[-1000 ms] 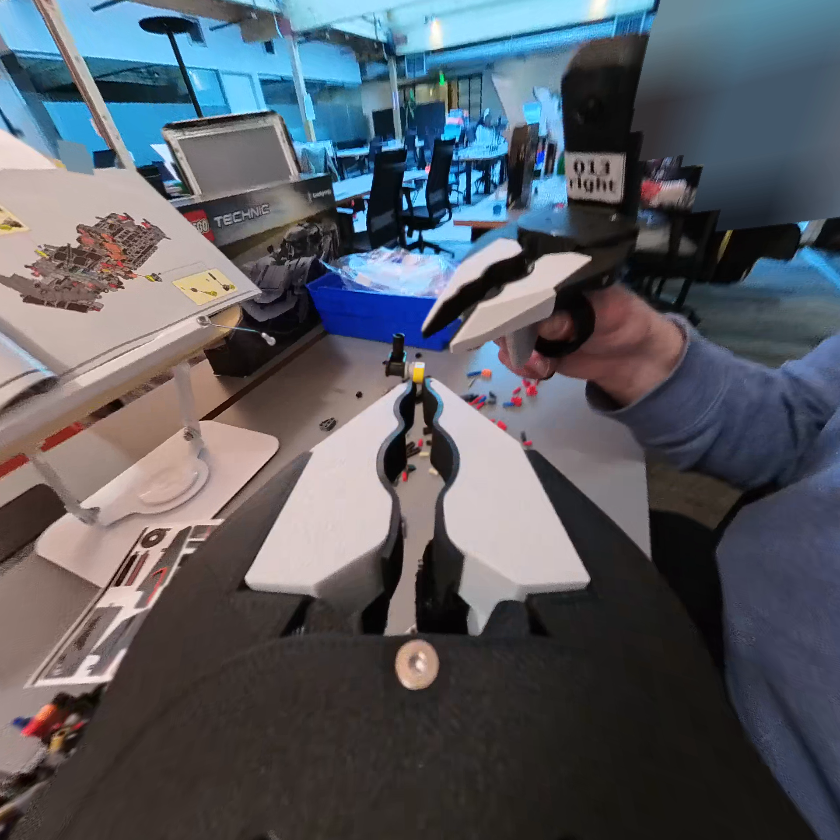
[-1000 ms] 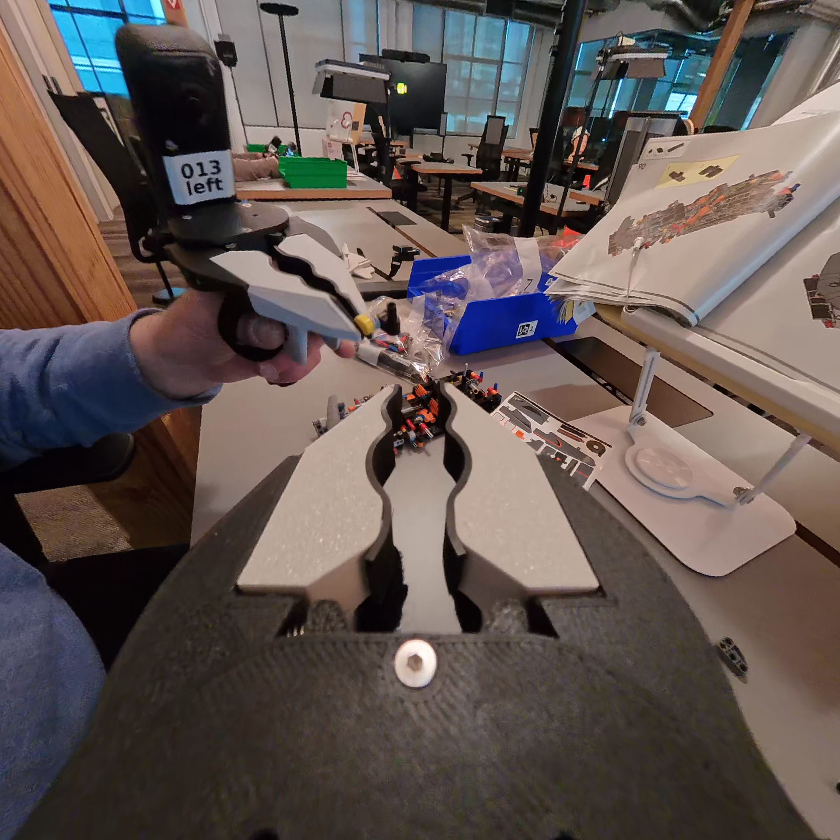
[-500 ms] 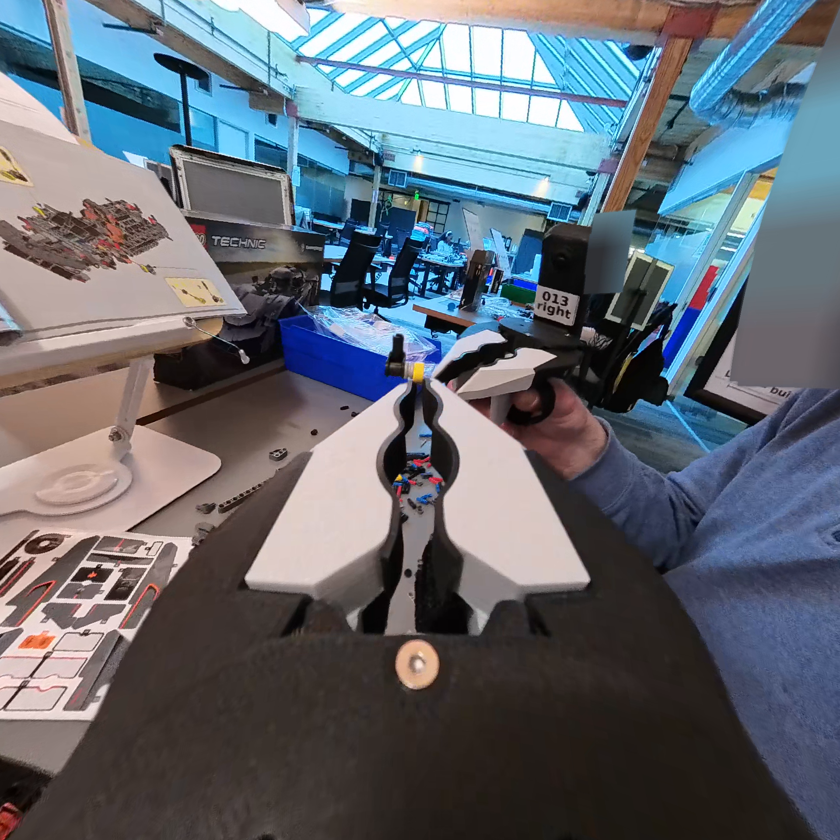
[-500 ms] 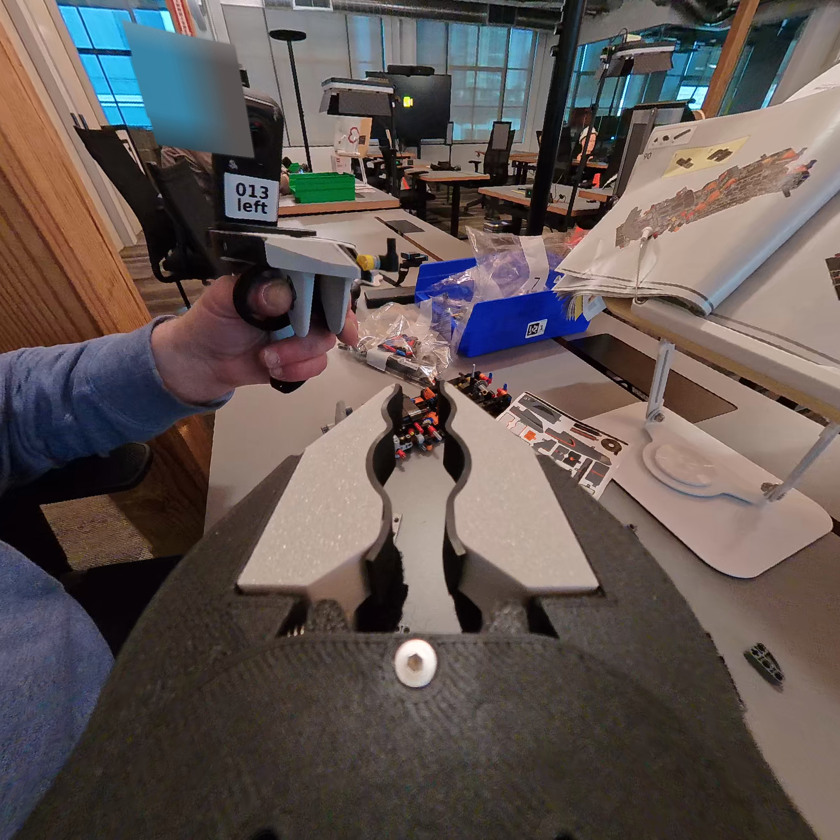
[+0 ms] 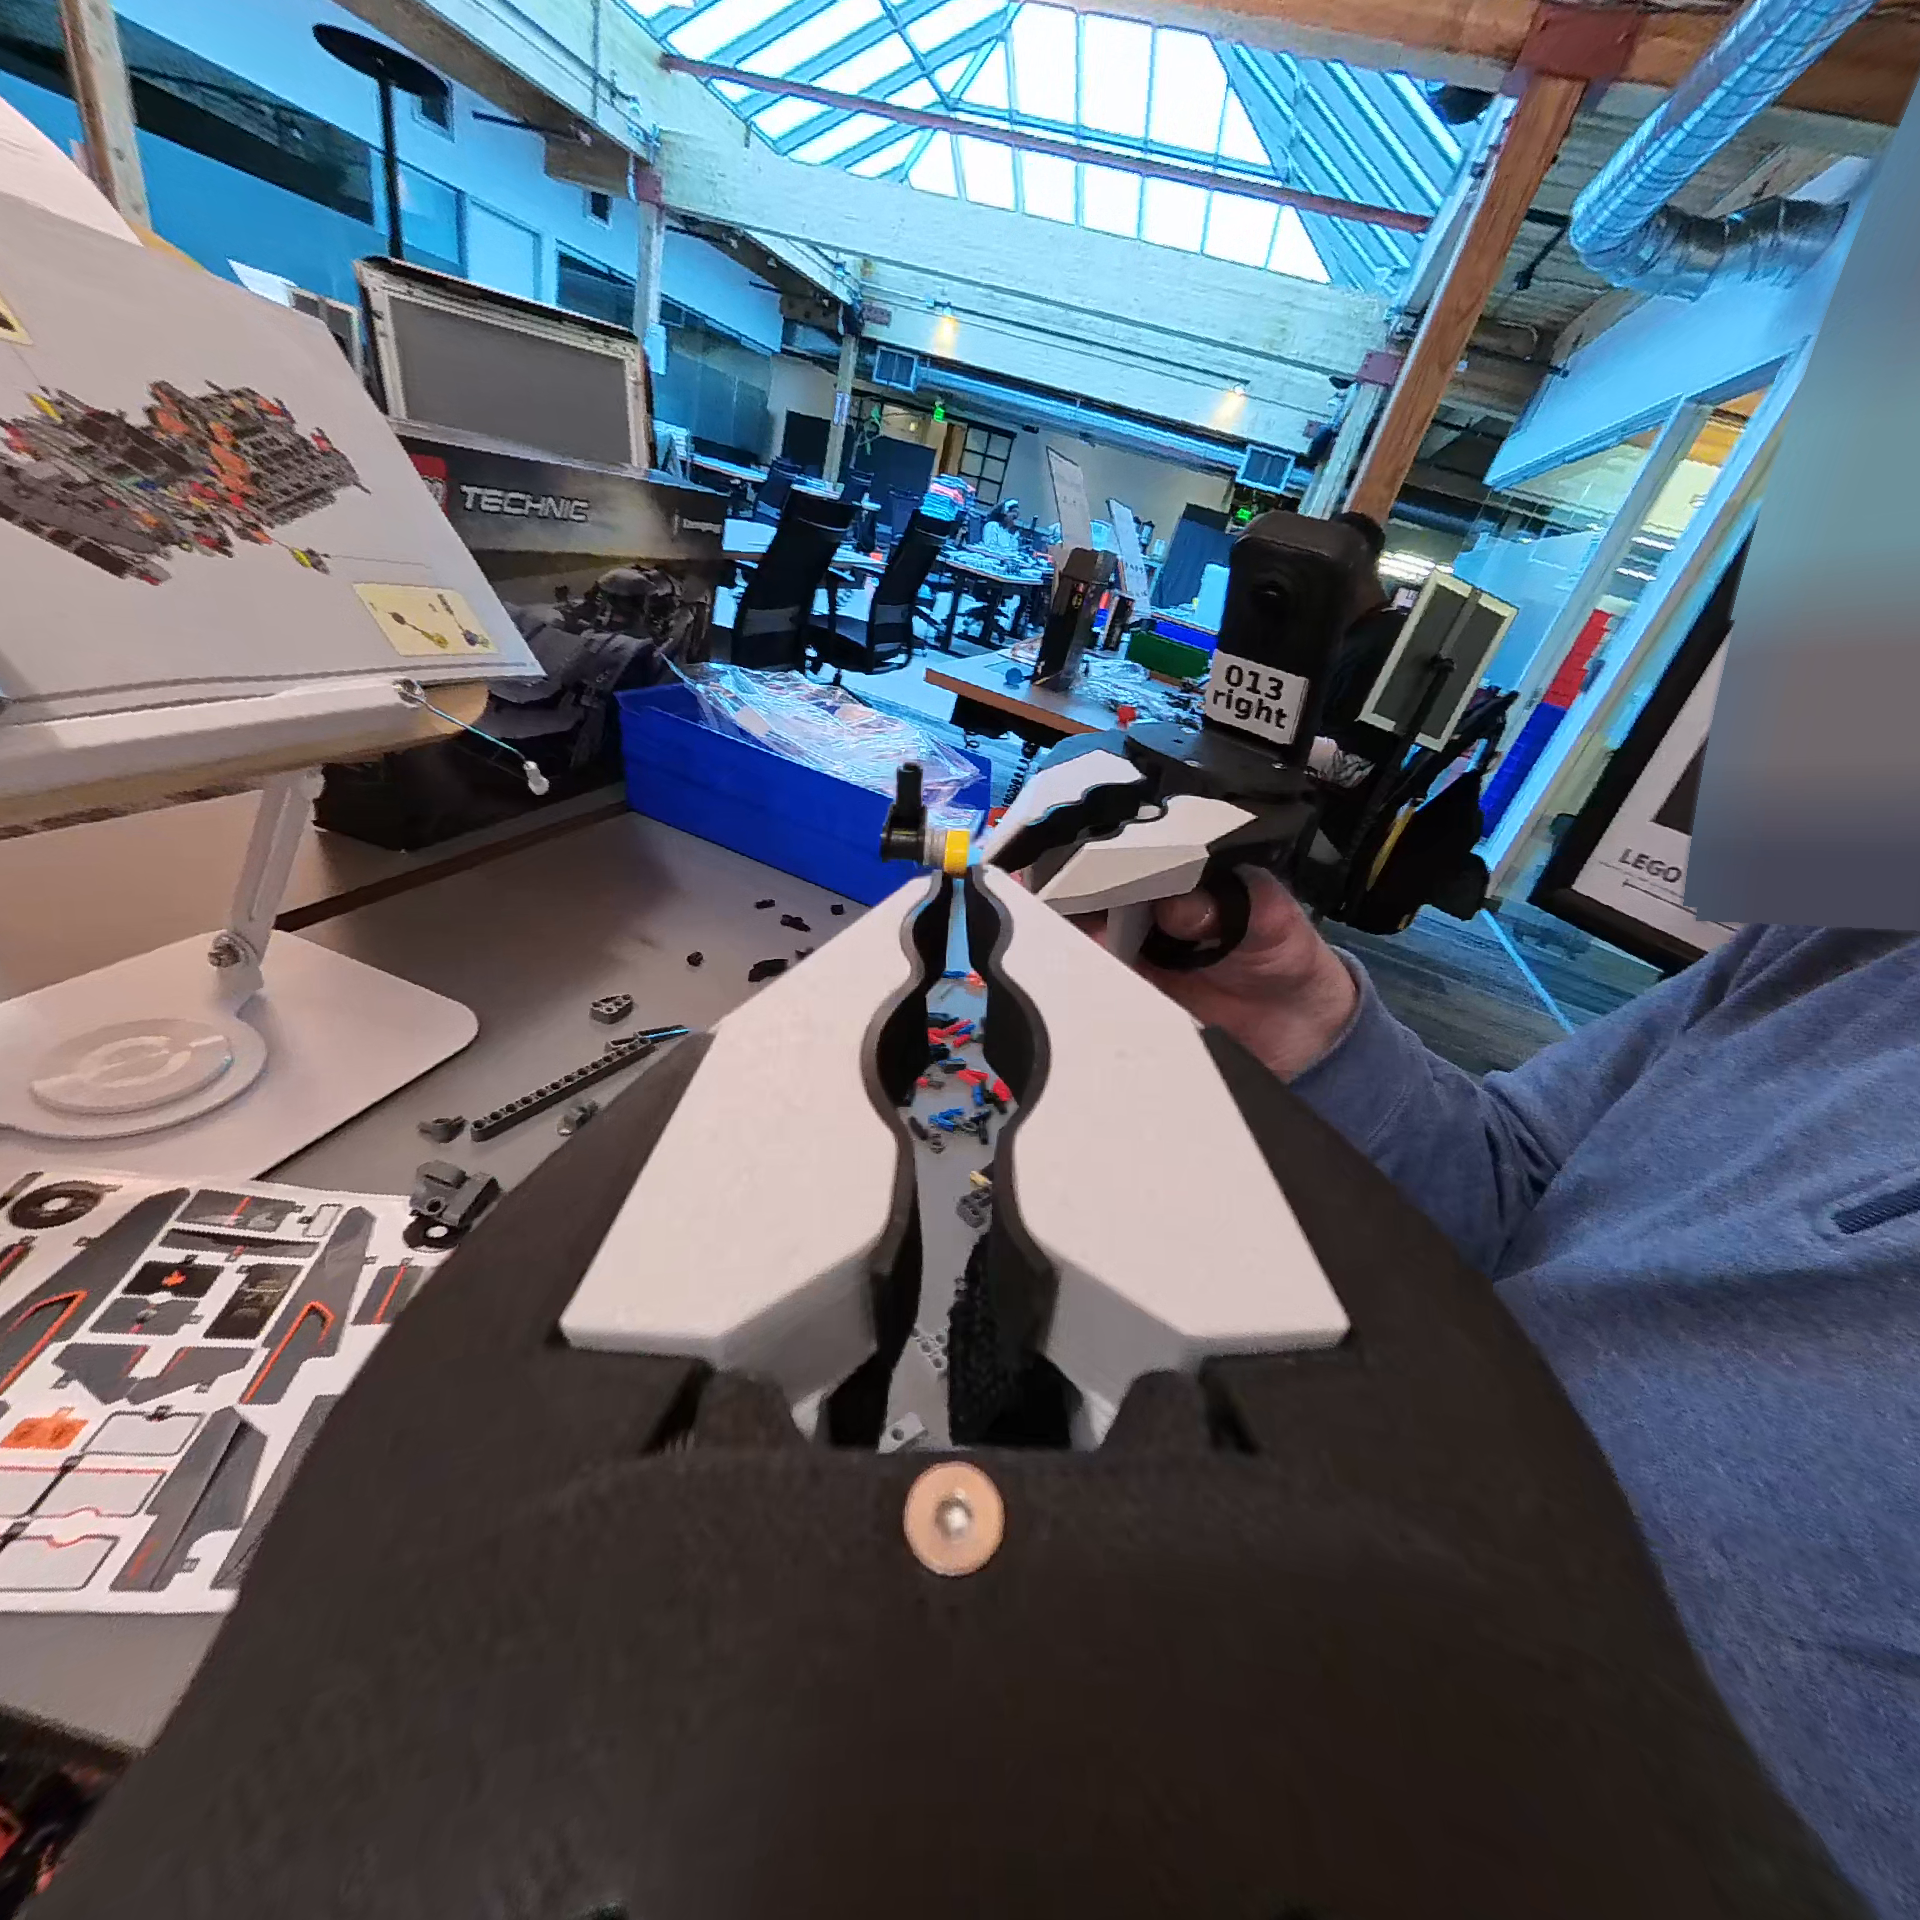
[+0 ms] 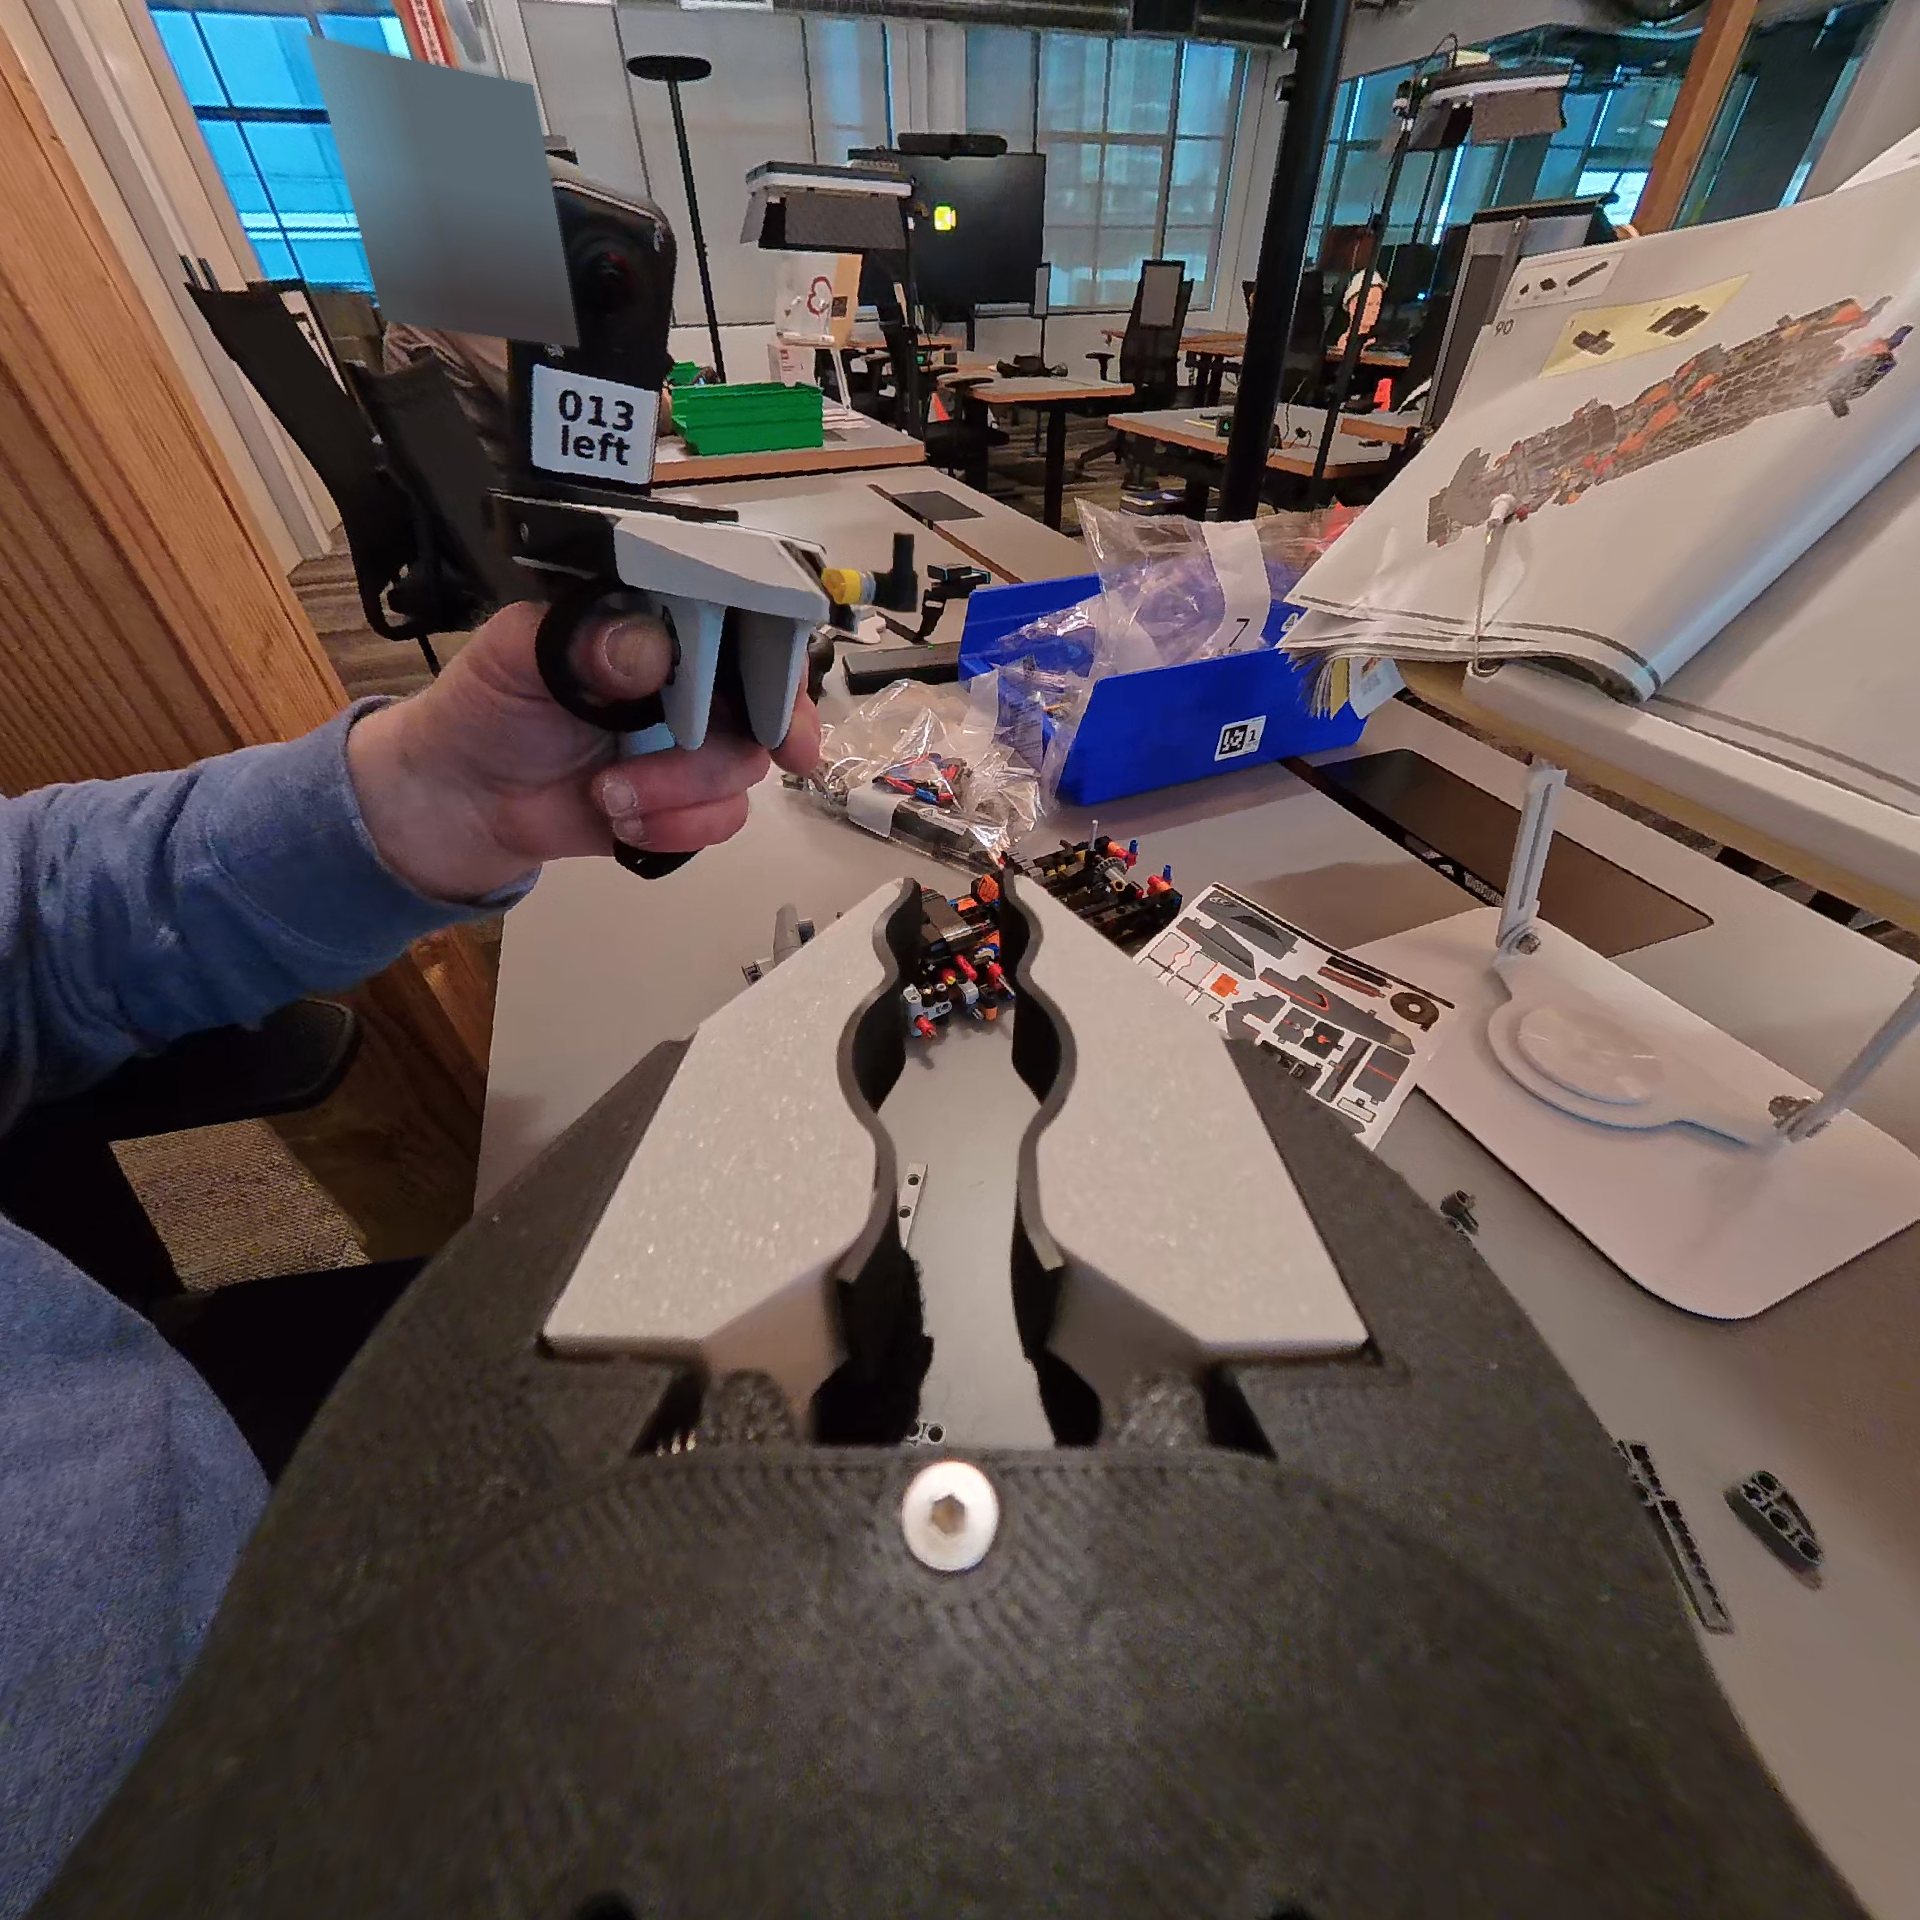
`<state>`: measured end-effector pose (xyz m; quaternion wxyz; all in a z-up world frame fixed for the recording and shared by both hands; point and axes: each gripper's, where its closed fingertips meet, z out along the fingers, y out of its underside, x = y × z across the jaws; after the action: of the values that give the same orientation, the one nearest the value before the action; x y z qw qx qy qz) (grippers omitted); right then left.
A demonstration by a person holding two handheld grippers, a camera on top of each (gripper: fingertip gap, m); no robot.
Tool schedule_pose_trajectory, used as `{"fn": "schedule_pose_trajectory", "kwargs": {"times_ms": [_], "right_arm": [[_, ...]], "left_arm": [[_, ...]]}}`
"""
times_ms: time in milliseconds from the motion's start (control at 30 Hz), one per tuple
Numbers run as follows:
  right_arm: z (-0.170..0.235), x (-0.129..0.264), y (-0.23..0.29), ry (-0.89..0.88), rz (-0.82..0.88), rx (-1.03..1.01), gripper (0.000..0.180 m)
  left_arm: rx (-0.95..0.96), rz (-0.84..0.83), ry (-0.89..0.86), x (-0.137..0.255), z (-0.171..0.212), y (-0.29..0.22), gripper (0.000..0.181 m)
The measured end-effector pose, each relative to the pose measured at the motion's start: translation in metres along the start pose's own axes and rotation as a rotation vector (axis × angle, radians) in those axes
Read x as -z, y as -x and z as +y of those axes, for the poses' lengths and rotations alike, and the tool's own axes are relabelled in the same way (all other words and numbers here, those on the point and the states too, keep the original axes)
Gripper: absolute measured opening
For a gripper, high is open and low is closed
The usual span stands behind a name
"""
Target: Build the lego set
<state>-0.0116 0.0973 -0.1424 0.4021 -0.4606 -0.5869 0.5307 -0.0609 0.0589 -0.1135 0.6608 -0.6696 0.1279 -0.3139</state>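
Left gripper [image 5: 951,878]: raised above the table, tips pinched on a small piece.
Piece [image 5: 928,831]: yellow collar with a black elbow rising off it, sticking out past the tips to the left; seen from the right wrist view [image 6: 871,582] pointing right, out of the grey fingers.
Left of left gripper: manual [image 5: 197,499] on a white stand [image 5: 239,997], sticker sheet [image 5: 156,1382] flat below it, black beam [image 5: 566,1086] and loose dark bits between.
Ahead of left gripper: blue bin [image 5: 769,790] with clear bags.
Under left gripper: scattered red, blue and black pins [image 5: 956,1081] on the grey table [image 5: 582,935].
Right of left gripper: right gripper [image 5: 1003,844], held in a hand [image 5: 1247,977], tips just beside the yellow collar; touching or not, cannot tell.
Right gripper, own view [image 6: 958,899]: fingers slightly parted, gripping nothing.
Beyond right gripper tips: part-built model [image 6: 1039,904], black with orange and red, resting on the table.
Right of right gripper: sticker sheet [image 6: 1299,1008], stand base [image 6: 1621,1122], two black pieces [image 6: 1766,1527] near the edge.
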Motion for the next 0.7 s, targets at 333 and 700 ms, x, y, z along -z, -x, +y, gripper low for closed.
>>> {"fn": "schedule_pose_trajectory", "kwargs": {"times_ms": [333, 700], "right_arm": [[0.0017, -0.0007, 0.001, 0.006, -0.009, -0.002, 0.011], [0.003, -0.0015, 0.0019, 0.009, -0.015, -0.004, 0.011]], "left_arm": [[0.014, 0.015, 0.017, -0.0015, 0.0023, -0.0019, 0.001], [0.015, 0.012, 0.027, -0.0022, 0.0041, -0.0014, 0.001]]}}
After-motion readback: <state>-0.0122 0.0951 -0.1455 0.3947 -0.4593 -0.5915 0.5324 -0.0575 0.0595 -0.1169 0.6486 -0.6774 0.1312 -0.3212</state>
